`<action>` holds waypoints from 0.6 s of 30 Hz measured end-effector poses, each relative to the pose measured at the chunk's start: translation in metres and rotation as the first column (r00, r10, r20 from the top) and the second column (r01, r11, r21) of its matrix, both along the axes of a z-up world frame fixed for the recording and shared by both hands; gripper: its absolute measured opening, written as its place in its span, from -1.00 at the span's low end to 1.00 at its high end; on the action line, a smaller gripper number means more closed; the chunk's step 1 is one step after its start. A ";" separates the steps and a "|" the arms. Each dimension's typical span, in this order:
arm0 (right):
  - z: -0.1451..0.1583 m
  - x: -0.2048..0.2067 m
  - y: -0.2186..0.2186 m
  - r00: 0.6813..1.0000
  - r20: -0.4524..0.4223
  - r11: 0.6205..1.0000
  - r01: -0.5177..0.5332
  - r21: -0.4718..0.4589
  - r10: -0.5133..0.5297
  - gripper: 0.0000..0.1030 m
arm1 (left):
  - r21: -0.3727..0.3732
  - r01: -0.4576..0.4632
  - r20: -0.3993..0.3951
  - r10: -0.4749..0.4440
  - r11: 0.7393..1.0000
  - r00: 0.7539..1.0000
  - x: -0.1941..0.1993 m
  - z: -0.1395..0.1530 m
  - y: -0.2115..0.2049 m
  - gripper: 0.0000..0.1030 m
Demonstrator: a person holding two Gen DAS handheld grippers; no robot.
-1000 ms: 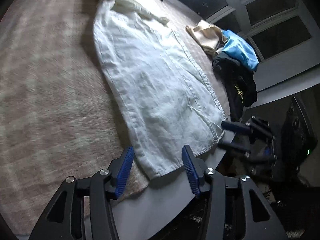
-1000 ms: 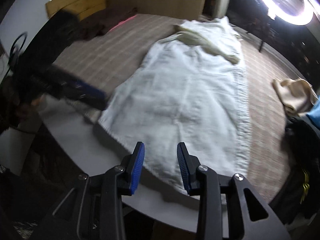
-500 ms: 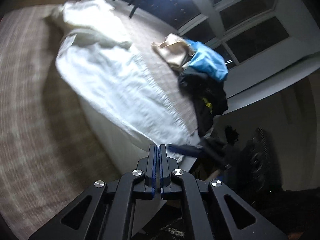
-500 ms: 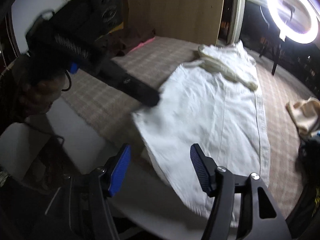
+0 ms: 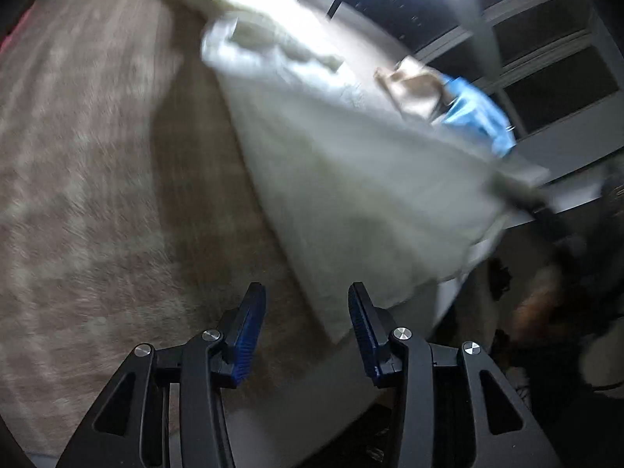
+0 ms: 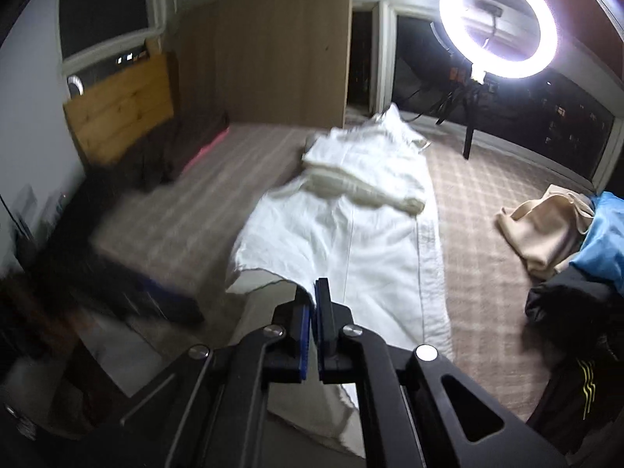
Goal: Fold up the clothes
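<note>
The white garment [image 6: 351, 241] is lying lengthwise on the plaid bedspread [image 6: 479, 273], its near hem lifted off the bed's near edge. The right gripper [image 6: 313, 292] is clenching that hem: its blue pads, having just been closing, are standing pressed together with the white cloth pinched between them, and the fabric is rising from the bedspread toward them. The left gripper [image 5: 306, 323] is hovering released over the near edge of the bedspread, to the left of the garment's lifted corner; its jaws have just been opening, and nothing is sitting between its blue pads [image 5: 251, 321]. The left wrist view is badly smeared, so the garment's far corner seems to be stretching up toward a dark shape at the right, probably the other gripper. At the far end of the garment a bunched white part [image 6: 366, 171] is lying folded over. To the right of the garment, a beige garment [image 6: 542, 230], a blue one [image 6: 604, 241] and a black one [image 6: 573, 308] are heaped together. A ring light [image 6: 497, 19] is glowing beyond the bed.
</note>
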State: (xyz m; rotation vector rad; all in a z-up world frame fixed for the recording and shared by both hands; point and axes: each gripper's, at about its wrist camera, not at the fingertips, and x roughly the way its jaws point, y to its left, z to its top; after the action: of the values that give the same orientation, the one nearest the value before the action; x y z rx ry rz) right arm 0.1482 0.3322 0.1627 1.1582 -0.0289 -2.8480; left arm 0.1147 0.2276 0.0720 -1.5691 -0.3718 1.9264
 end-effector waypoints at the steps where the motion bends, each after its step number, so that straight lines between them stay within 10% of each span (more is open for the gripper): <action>1: 0.005 0.000 0.002 1.000 -0.009 1.000 0.003 -0.003 -0.003 -0.95 | -0.004 -0.006 0.003 0.006 1.000 1.000 -0.001 -0.005 0.005 -0.22; 5: 0.013 -0.002 0.007 1.000 -0.025 1.000 0.016 -0.006 -0.016 -0.95 | 0.024 -0.018 0.003 0.018 1.000 1.000 -0.010 -0.014 0.019 -0.24; 7: 0.017 -0.001 0.008 0.999 -0.035 1.000 0.017 -0.001 -0.017 -0.95 | 0.057 -0.015 0.003 0.015 0.998 1.000 -0.015 -0.018 0.024 -0.86; 9: 0.020 -0.003 0.009 0.999 -0.044 1.000 0.018 0.010 -0.017 -0.95 | 0.069 -0.006 0.011 0.005 0.998 1.000 -0.016 -0.020 0.025 -0.98; 18: 0.031 -0.002 0.023 0.997 -0.072 0.999 0.039 -0.006 -0.040 -0.96 | 0.080 -0.034 -0.090 0.041 0.996 0.995 -0.016 0.012 0.014 -0.55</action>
State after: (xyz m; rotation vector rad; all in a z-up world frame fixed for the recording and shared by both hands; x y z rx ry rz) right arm 0.1465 0.3548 0.1940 1.0654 -0.0547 -2.9204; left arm 0.0985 0.2412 0.0842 -1.4277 -0.4353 1.9807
